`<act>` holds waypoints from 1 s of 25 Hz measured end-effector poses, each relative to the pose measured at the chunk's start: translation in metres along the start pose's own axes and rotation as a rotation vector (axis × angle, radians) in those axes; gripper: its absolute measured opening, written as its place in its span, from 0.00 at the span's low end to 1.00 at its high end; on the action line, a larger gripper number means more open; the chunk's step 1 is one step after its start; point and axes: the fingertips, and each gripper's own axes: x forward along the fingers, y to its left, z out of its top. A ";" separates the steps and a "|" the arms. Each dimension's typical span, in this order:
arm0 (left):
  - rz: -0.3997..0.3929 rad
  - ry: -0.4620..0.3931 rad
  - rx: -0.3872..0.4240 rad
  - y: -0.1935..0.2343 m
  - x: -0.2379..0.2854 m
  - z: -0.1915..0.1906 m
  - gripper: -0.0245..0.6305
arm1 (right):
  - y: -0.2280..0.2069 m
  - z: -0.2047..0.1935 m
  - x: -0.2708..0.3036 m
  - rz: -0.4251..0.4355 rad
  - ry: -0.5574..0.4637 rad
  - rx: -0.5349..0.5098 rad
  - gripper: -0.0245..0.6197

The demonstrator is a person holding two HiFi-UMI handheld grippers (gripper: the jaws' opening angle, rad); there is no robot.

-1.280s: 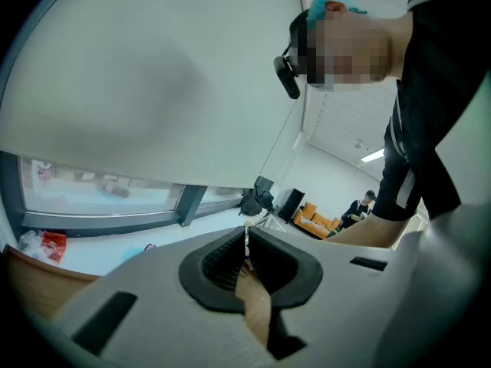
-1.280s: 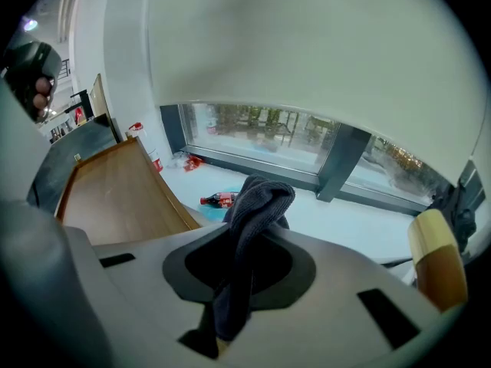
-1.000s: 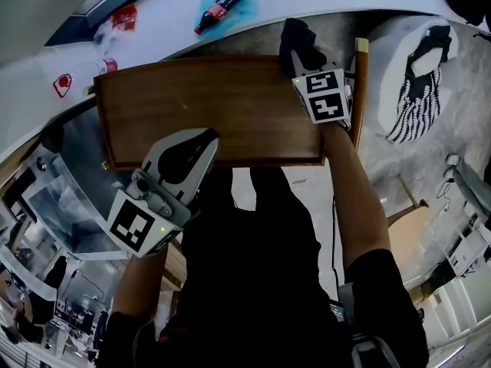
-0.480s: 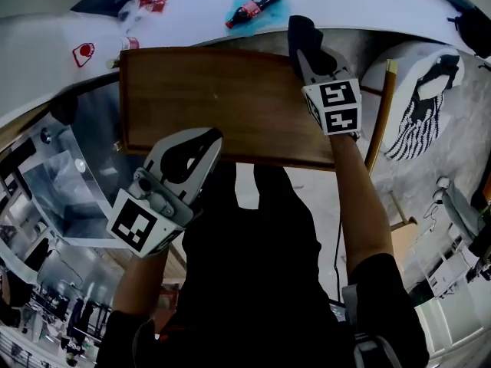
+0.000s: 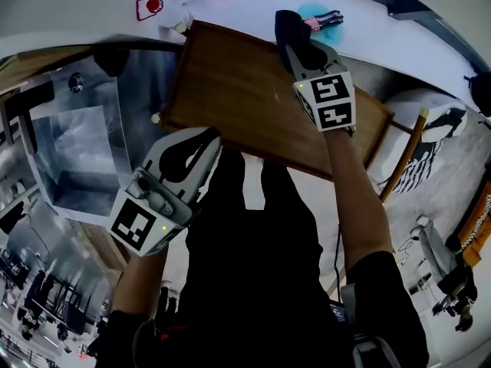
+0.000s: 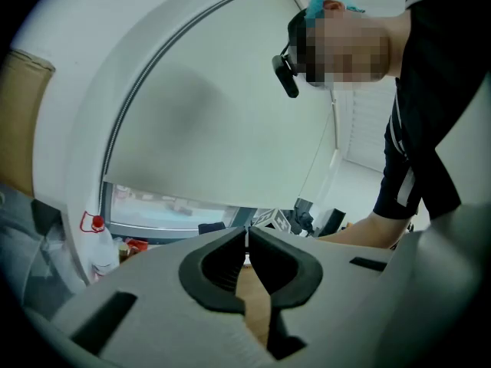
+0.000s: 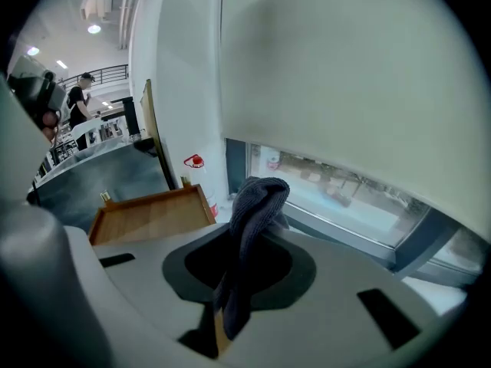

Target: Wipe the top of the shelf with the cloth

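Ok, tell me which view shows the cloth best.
The right gripper view: the cloth sits large and central, pinched in the right gripper. The head view shows only its end over the shelf; the left gripper view, nothing clear.

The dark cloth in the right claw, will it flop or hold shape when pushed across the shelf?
Probably floppy: the cloth folds over limply above the right claw, which is shut on it. Likely light, since a narrow pinch carries it. On the wooden shelf top it may bunch rather than slide flat.
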 end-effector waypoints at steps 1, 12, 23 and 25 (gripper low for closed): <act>0.012 -0.009 -0.003 0.007 -0.009 0.002 0.08 | 0.010 0.008 0.006 0.010 -0.002 -0.010 0.12; 0.083 -0.069 -0.037 0.050 -0.084 0.004 0.08 | 0.116 0.061 0.070 0.133 -0.013 -0.088 0.12; 0.111 -0.075 -0.066 0.073 -0.112 -0.006 0.08 | 0.169 0.027 0.111 0.191 0.092 -0.121 0.12; 0.109 -0.072 -0.067 0.073 -0.111 -0.007 0.08 | 0.168 0.018 0.110 0.187 0.106 -0.112 0.12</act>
